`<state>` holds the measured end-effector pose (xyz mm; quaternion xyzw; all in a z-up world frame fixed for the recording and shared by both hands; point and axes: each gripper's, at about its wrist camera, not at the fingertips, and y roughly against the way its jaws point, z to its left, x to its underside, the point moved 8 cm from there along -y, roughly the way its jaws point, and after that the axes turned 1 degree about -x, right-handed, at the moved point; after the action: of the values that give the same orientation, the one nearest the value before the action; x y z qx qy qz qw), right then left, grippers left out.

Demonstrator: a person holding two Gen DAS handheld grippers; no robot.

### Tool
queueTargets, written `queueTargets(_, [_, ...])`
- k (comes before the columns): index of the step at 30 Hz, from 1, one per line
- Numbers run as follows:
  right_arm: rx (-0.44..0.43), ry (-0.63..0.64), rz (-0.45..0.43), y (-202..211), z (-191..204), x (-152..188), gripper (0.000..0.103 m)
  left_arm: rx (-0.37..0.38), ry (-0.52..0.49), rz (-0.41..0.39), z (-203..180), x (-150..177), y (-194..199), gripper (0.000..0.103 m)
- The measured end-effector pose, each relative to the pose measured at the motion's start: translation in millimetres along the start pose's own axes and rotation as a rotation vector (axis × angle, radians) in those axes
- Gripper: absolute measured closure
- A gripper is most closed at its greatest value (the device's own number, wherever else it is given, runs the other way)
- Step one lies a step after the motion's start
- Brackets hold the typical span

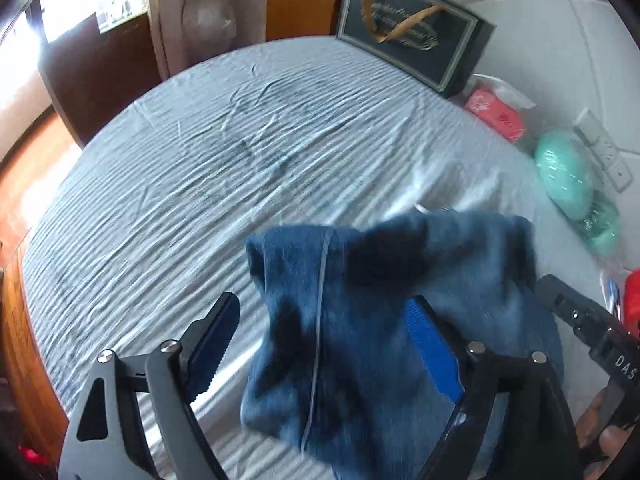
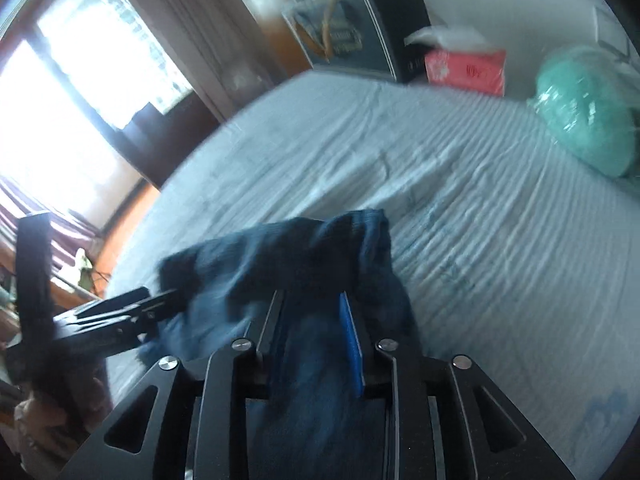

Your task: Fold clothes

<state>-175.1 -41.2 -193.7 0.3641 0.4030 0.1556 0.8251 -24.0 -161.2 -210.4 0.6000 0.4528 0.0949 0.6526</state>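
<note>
Left wrist view: the left claw (image 1: pixel 320 344) stands wide, its fingers well apart. One blue garment (image 1: pixel 380 320) hangs between them over the bed (image 1: pixel 200 160), draped on the inner finger with the blue pad but not pinched. The right claw (image 1: pixel 576 316) comes in at the garment's right edge; from here I cannot tell its state. My worry is that with the left claw gripping nothing, the cloth's weight rests on one hold and could slide off, bunching into a heap on the bed instead of folding flat. The picture is blurred, so fast motion may also swing the cloth out of line.

Counted here: one garment, one dark gift bag (image 1: pixel 412 36) at the bed's far edge, one pink tissue pack (image 1: pixel 496 114) beside it, one green bundle (image 1: pixel 568 168) nearer along that edge.

Right wrist view: the right claw (image 2: pixel 310 320) is narrow and holds the garment (image 2: pixel 288 256), which hangs above the bed (image 2: pixel 480 220). The left claw (image 2: pixel 136 312) touches the garment's left side. If the folded-over top slips from this pinch, the garment falls.

Counted: one garment, one bag (image 2: pixel 344 36), one tissue pack (image 2: pixel 464 68), one green bundle (image 2: pixel 580 108).
</note>
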Motion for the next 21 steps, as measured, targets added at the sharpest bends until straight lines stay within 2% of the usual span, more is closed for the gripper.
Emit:
queueTargets(4, [0.019, 0.020, 0.002, 20.9, 7.0, 30.8, 0.073, 0.035, -0.079, -0.010, -21.5, 33.0, 19.7, 0.017])
queueTargets(9, [0.060, -0.014, 0.087, 18.6, 0.9, 66.0, 0.073, 0.029, -0.150, 0.106, -32.4, 75.8, -4.7, 0.016])
queueTargets(11, [0.072, -0.039, 0.104, 19.9, -2.6, 74.1, 0.073, 0.028, -0.145, 0.112, -30.6, 81.6, -7.3, 0.016])
queueTargets(13, [0.084, -0.070, 0.080, 33.3, -3.5, 75.7, 0.073, 0.028, -0.144, 0.115, -28.5, 83.2, -0.6, 0.016])
queueTargets(14, [0.086, -0.088, 0.071, 39.4, -5.4, 77.4, 0.070, 0.022, -0.152, 0.117, -27.6, 83.4, 4.4, 0.016])
queueTargets(16, [0.085, -0.125, 0.062, 50.6, -11.1, 83.1, 0.057, -0.001, -0.175, 0.106, -23.7, 84.8, 18.1, 0.016])
queueTargets(17, [0.084, -0.144, 0.058, 56.2, -14.0, 85.9, 0.044, -0.012, -0.178, 0.102, -20.6, 85.2, 24.5, 0.016])
queueTargets(18, [0.084, -0.163, 0.053, 61.8, -16.8, 88.8, 0.037, -0.018, -0.179, 0.097, -17.6, 86.1, 32.1, 0.016])
queueTargets(21, [0.081, -0.219, 0.040, 78.6, -25.5, 97.4, 0.037, 0.022, -0.172, 0.090, -8.5, 86.0, 53.9, 0.016])
